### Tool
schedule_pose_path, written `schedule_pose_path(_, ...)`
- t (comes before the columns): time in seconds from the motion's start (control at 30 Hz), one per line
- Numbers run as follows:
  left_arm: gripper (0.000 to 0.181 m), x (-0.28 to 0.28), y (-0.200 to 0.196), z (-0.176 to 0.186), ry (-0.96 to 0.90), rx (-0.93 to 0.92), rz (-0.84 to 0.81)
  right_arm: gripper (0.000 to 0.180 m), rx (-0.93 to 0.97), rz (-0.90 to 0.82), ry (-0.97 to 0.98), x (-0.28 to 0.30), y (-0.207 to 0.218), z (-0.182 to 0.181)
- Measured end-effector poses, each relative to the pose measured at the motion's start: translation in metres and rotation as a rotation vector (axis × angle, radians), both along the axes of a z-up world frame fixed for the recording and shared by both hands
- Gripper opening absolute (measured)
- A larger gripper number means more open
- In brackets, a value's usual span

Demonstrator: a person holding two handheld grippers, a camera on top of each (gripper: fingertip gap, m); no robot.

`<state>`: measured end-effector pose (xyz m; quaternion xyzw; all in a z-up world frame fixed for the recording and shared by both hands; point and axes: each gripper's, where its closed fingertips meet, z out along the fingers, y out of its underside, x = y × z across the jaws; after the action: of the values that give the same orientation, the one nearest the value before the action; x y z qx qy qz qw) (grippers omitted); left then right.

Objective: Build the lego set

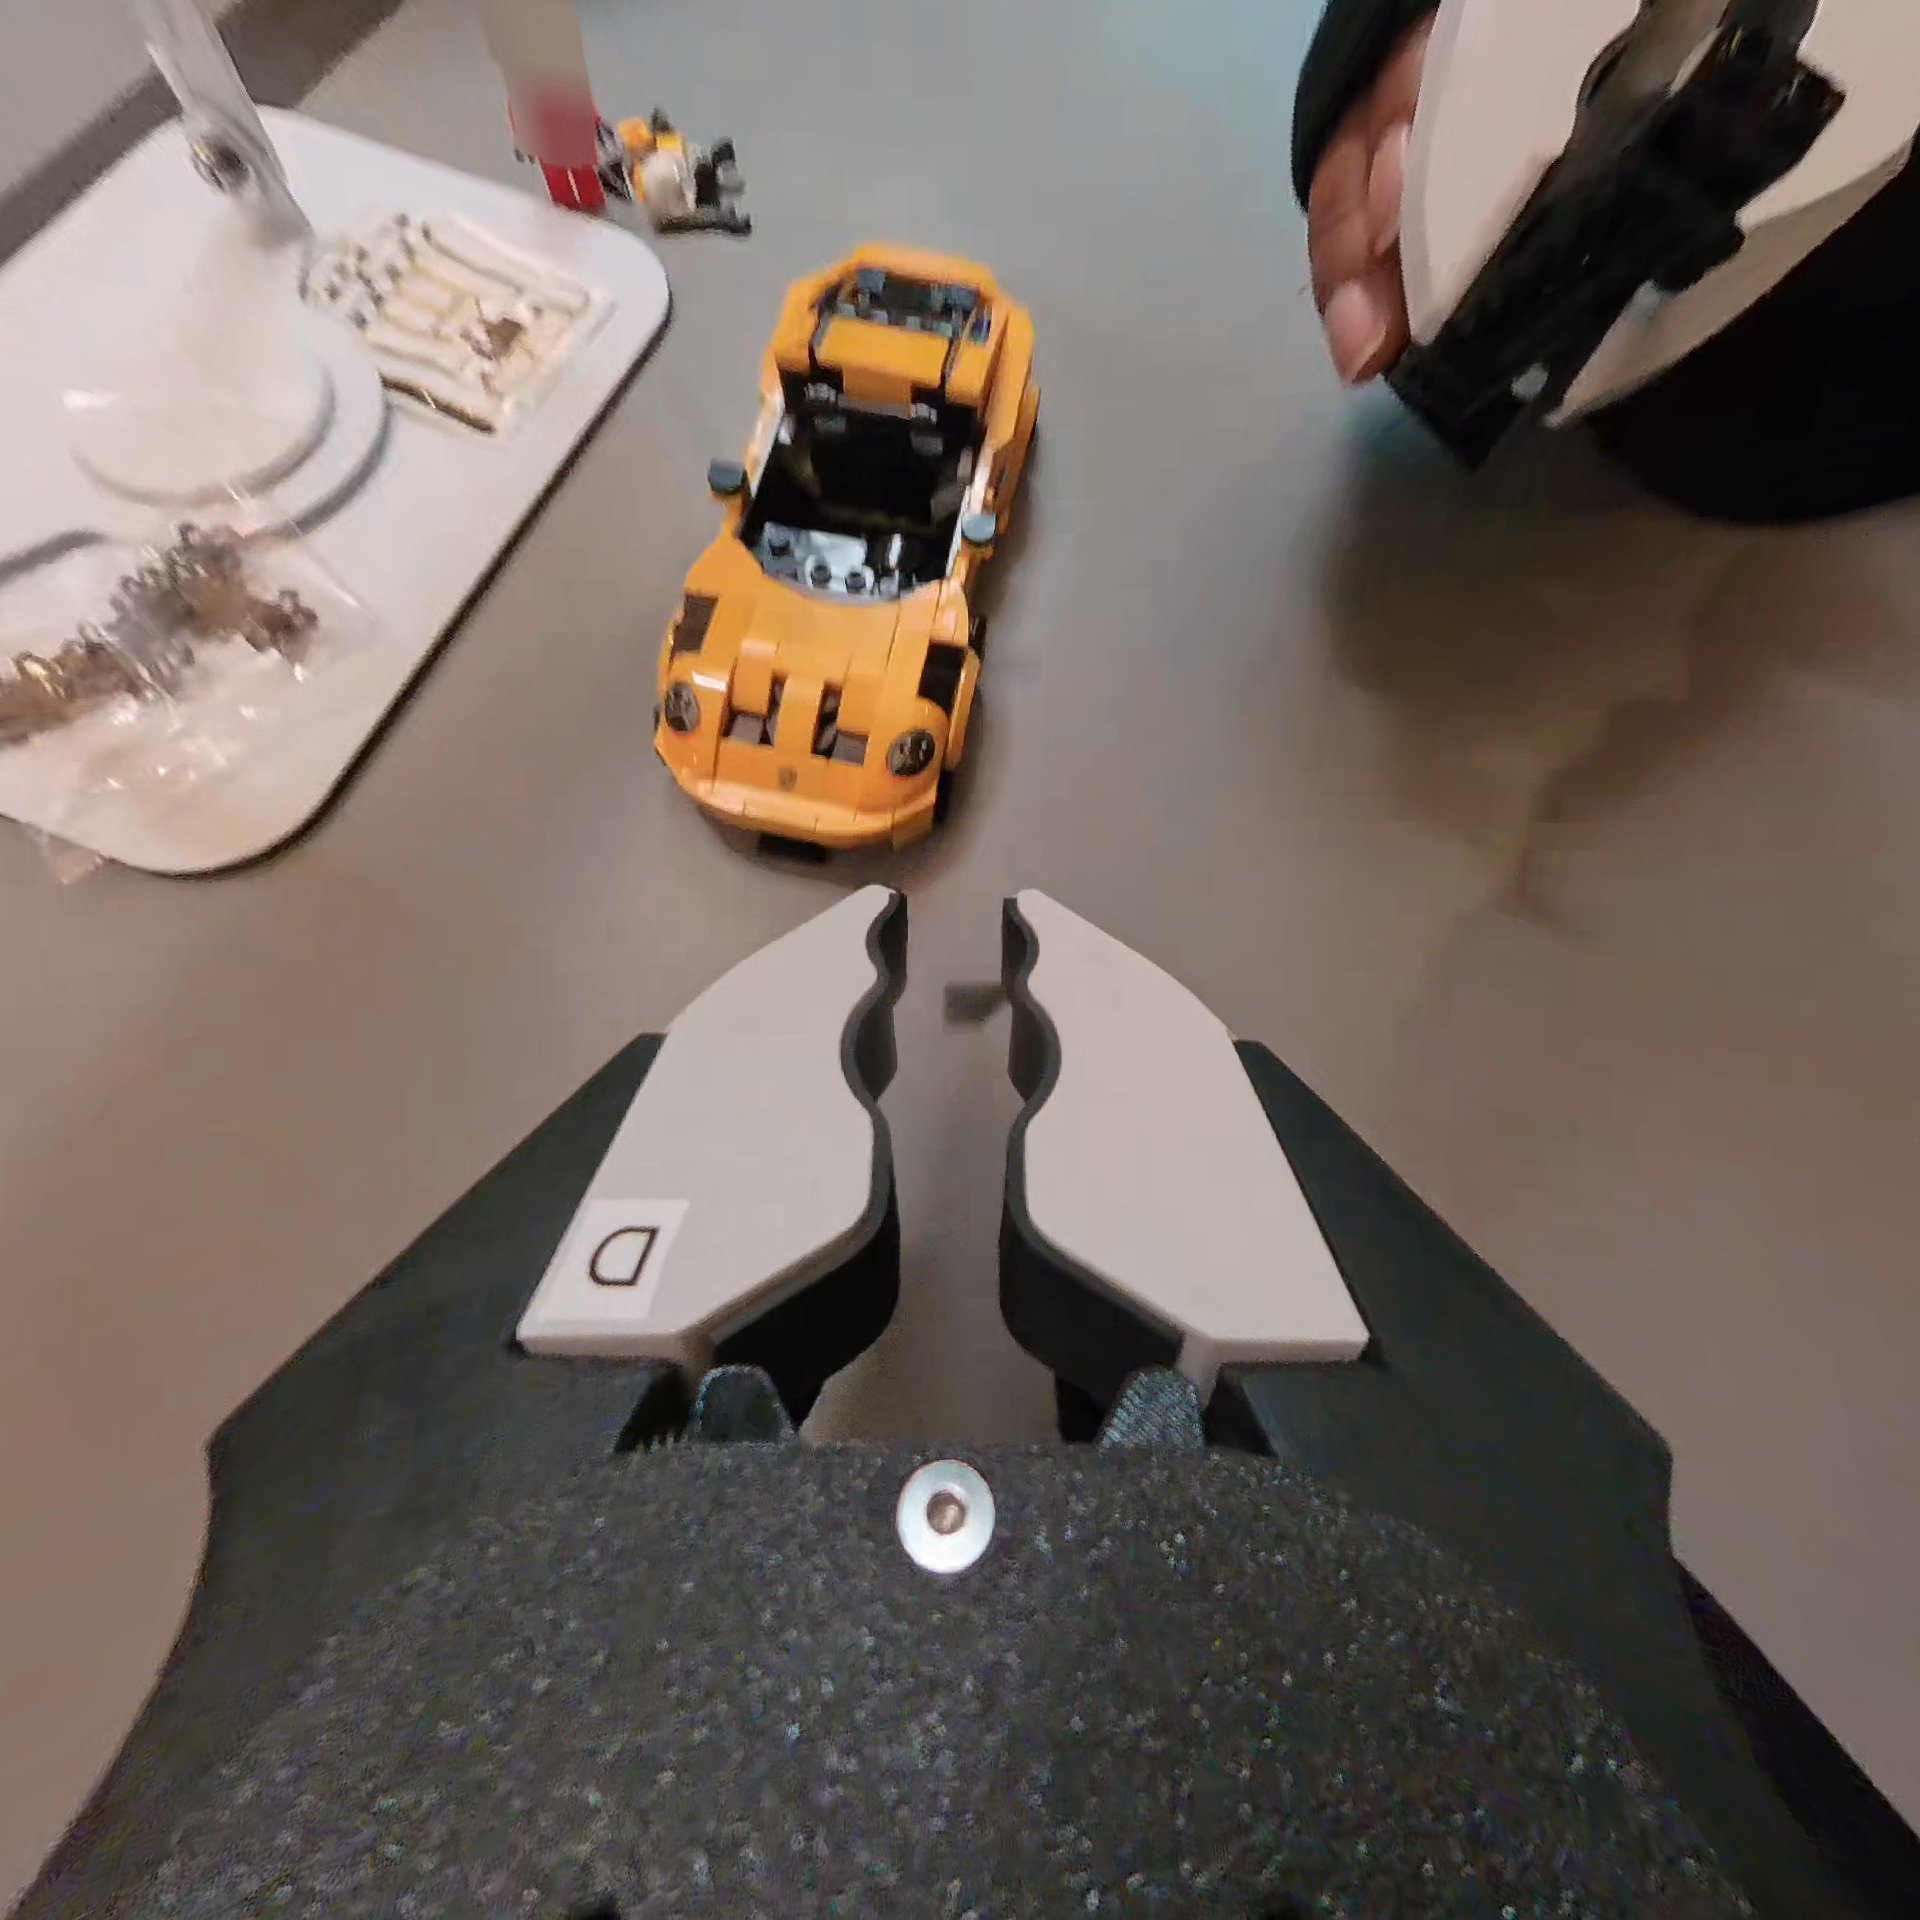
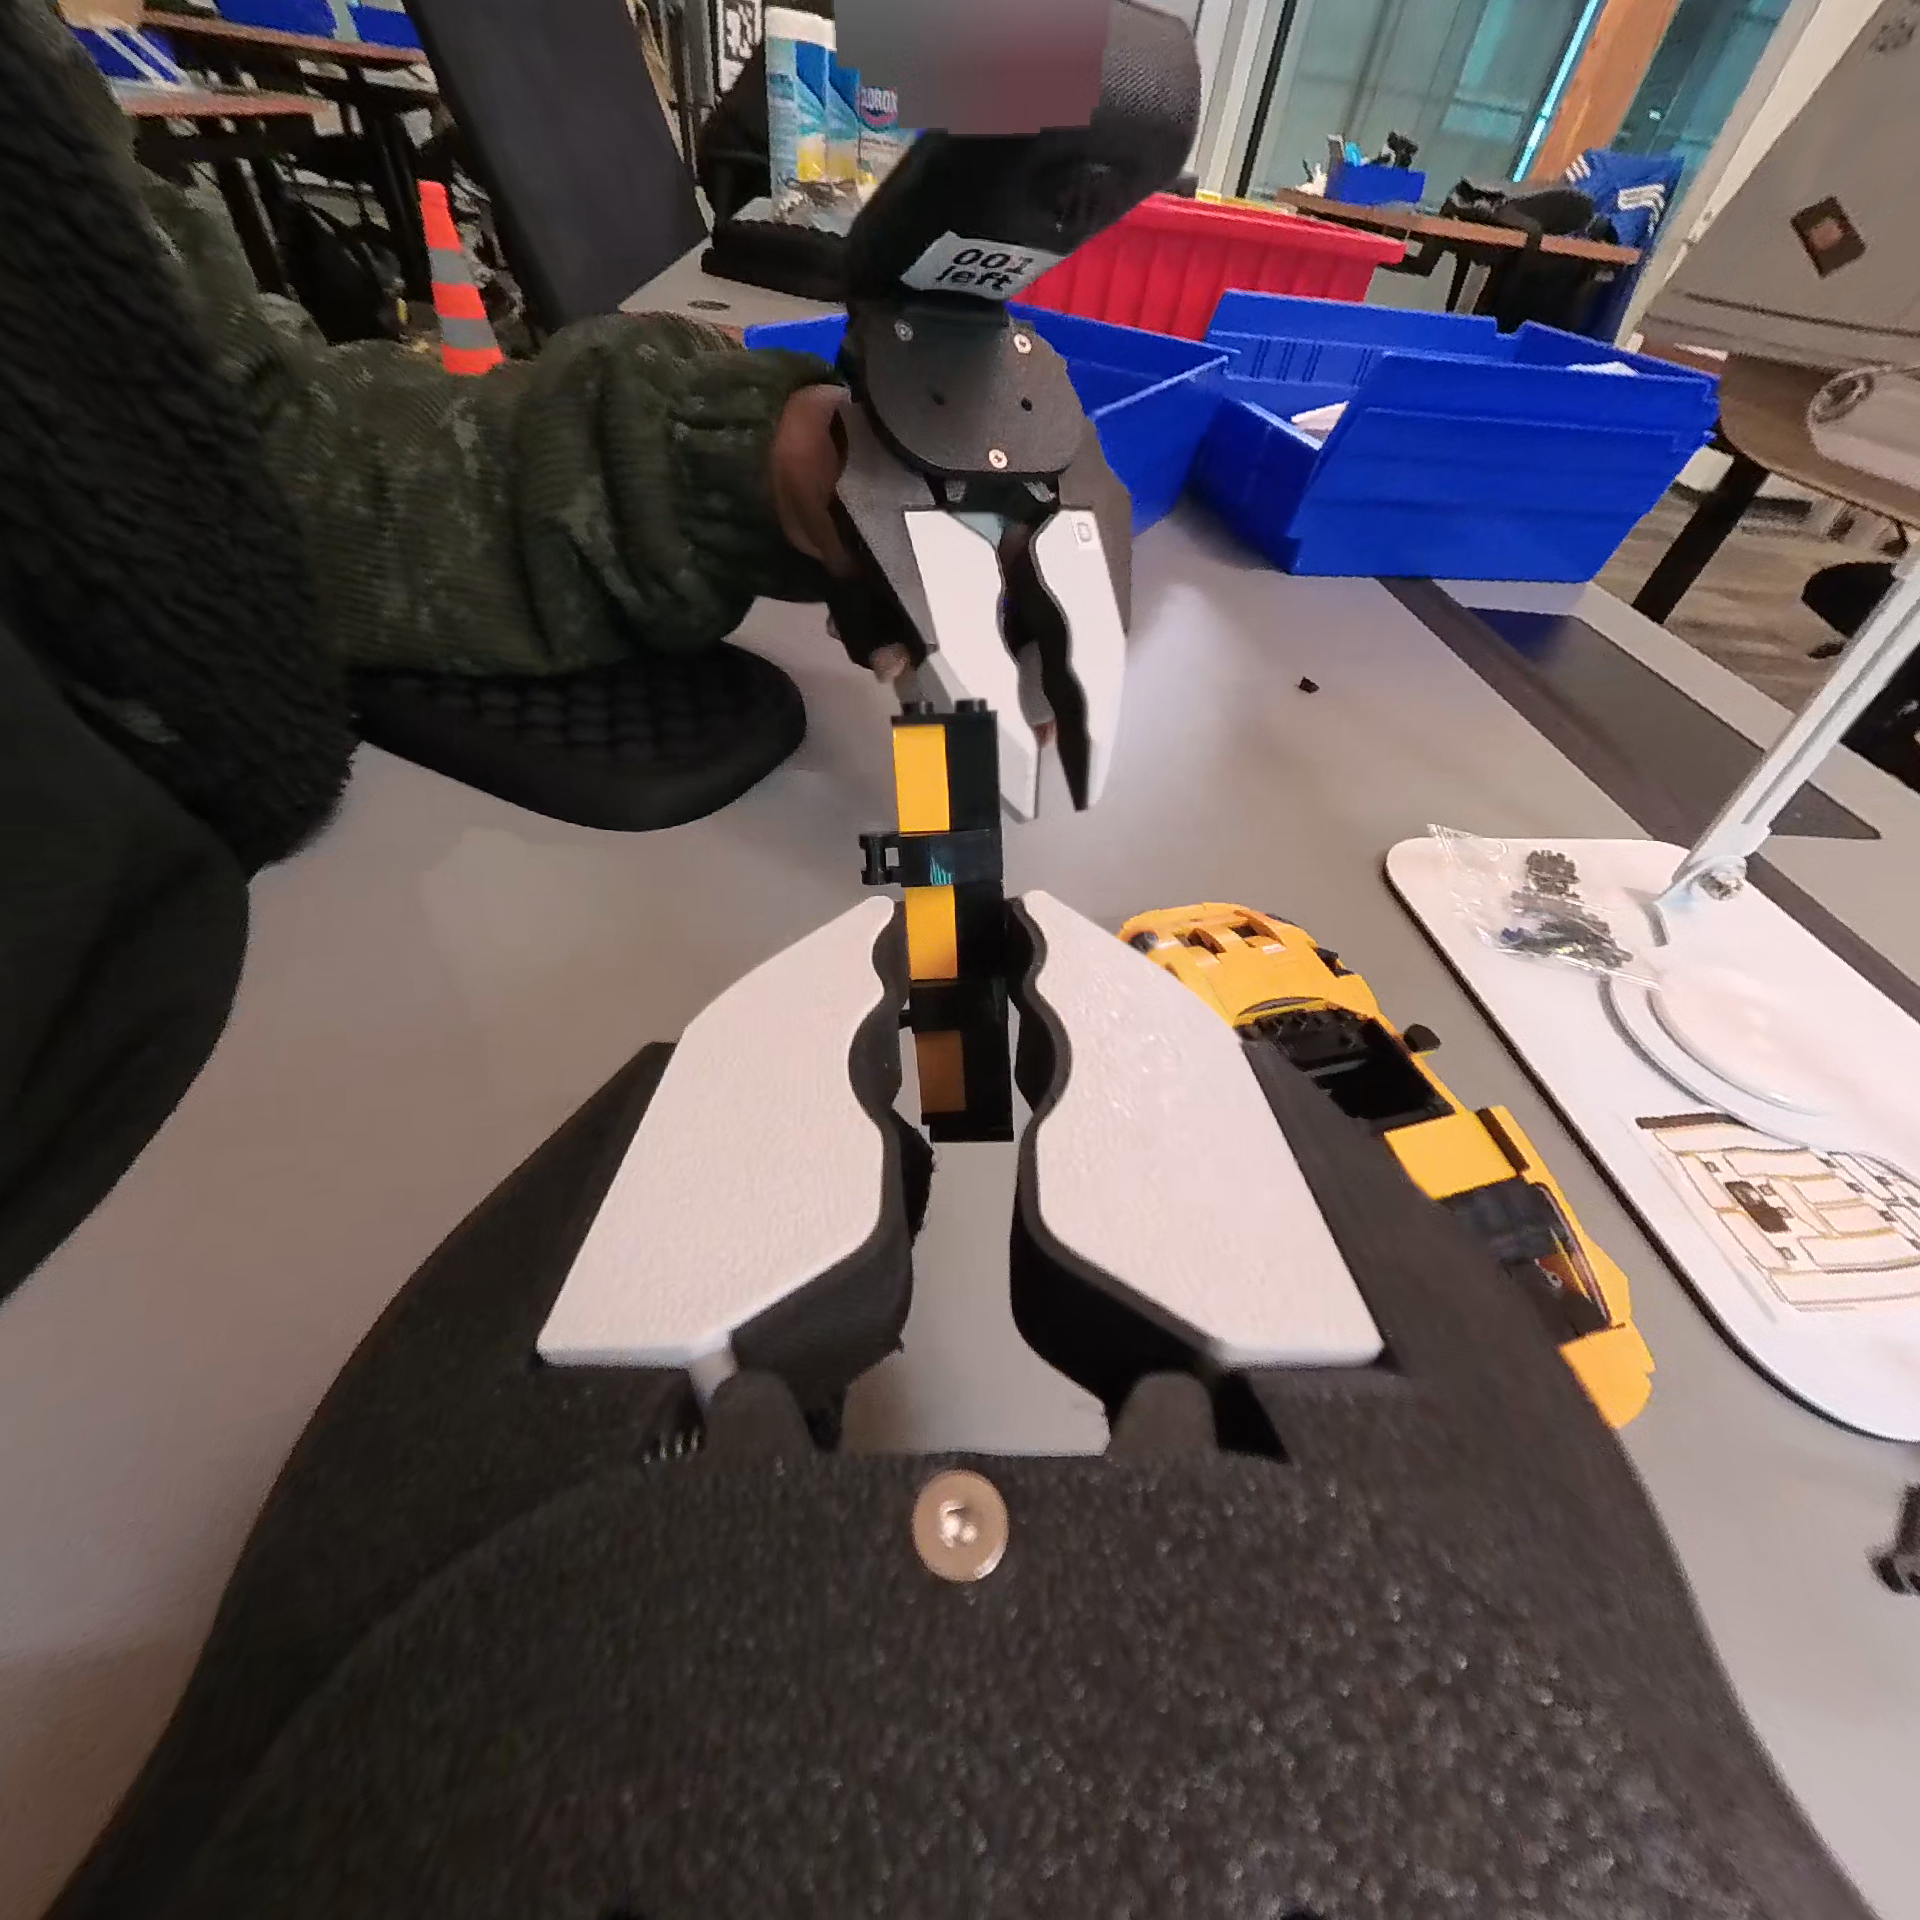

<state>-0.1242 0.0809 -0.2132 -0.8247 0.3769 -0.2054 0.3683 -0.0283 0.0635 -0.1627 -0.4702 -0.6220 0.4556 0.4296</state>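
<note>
Right gripper (image 2: pixel 956 935) clamping brick strip (image 2: pixel 948 883), car (image 1: pixel 842 582) beside

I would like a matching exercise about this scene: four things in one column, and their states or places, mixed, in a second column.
1. left hand-held gripper
2. right hand-held gripper
3. orange car
4. bag of small parts

a. on the white board
b. holds a black and yellow piece
c. on the grey table, roof missing
d. holds nothing

Pairs: 1-d, 2-b, 3-c, 4-a
</note>
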Motion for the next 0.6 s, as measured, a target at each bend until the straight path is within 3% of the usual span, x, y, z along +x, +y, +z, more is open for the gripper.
schedule_pose_path(0.23,0.020,-0.005,-0.003,-0.024,0.078,-0.063,-0.007,0.017,0.007,-0.031,-0.170,0.002,0.007,-0.030)
schedule_pose_path(0.6,0.025,-0.005,-0.006,-0.043,0.119,-0.143,0.003,0.017,-0.012,-0.014,-0.142,0.000,0.001,-0.027)
